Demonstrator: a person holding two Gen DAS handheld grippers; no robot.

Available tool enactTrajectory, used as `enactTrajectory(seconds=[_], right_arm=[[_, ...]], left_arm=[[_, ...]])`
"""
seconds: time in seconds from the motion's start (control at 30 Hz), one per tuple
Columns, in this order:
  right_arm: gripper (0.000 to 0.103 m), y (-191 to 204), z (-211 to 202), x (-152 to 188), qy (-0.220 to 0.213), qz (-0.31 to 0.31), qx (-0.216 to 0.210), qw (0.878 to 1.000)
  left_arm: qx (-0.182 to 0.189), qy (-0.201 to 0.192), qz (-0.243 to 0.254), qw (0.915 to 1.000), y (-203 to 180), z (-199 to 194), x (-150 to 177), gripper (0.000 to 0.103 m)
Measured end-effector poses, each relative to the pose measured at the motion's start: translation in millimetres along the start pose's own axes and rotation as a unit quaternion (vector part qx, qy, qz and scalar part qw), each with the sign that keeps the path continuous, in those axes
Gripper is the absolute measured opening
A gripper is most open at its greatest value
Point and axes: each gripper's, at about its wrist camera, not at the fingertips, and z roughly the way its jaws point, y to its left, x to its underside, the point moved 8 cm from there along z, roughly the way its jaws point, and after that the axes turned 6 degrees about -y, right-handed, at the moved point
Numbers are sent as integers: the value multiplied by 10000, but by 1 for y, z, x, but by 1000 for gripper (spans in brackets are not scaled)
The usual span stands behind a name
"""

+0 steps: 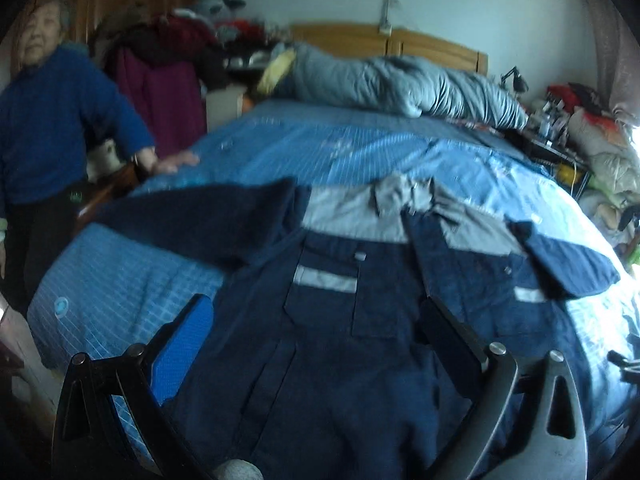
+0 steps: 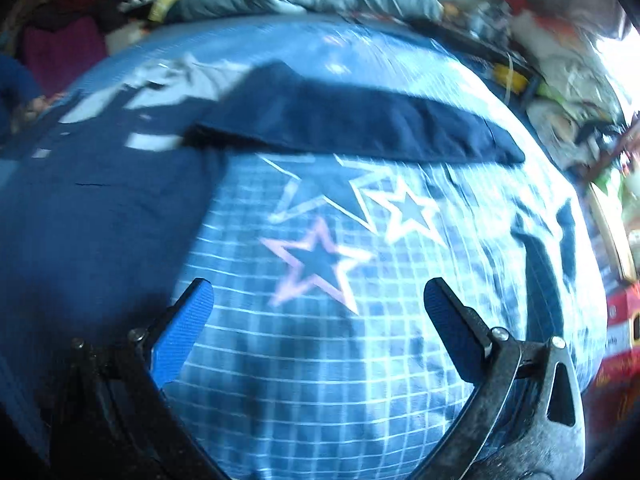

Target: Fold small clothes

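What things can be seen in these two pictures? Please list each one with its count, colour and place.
jacket: one, navy and grey, spread flat on the bed
bedspread: one, blue checked with stars, covering the bed
quilt: one, grey, bunched by the headboard
headboard: one, wooden, far end
clothes heap: mixed colours, far left
person: one, blue top, hand on the bed's left edge
left gripper: open, over the jacket
right gripper: open, over the bedspread
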Motion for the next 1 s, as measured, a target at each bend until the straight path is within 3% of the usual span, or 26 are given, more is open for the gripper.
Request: enactTrajectory(seconds=[0.1,0.3,0.43,0.57,0.7,0.77,0.83,0.87,0.9,0.97,1.0], right_arm=[[103,-10,22,21,393,165,73,9991],[103,-23,12,32,113,837,52,9964],[103,-25,7,35,204,794,-54,9966],[102,-31,-5,25,607,829,-590,9930],[103,-89,-27,-21,-93,1360,-835,9871],[103,-137,-20,-46,-341,2097,-1028,9717],[101,-183,3,-64,-430,2993,-1242,9451],[91,-199,18,-72,-452,3372,-1430,9294],[73,-206,36,-82,-408,3679,-1631,9146],[57,-223,67,-85,-198,4180,-1924,8876],[53,-227,78,-86,-151,4327,-1992,8791]], left_arm=[[-161,412,37,9990,-9,42,34,103],[-364,1126,257,9926,-8,110,77,103],[-335,1296,174,9908,-4,120,96,103],[-310,1350,10,9904,0,120,100,103],[-292,1384,-35,9899,-1,119,98,103],[-278,1381,-91,9900,0,119,98,103],[-291,1402,-103,9896,0,121,95,103],[-294,1413,-102,9895,0,121,94,103],[-290,1419,-107,9894,0,121,95,103],[-289,1426,-110,9893,0,122,95,103],[-294,1430,-104,9892,0,122,94,103]])
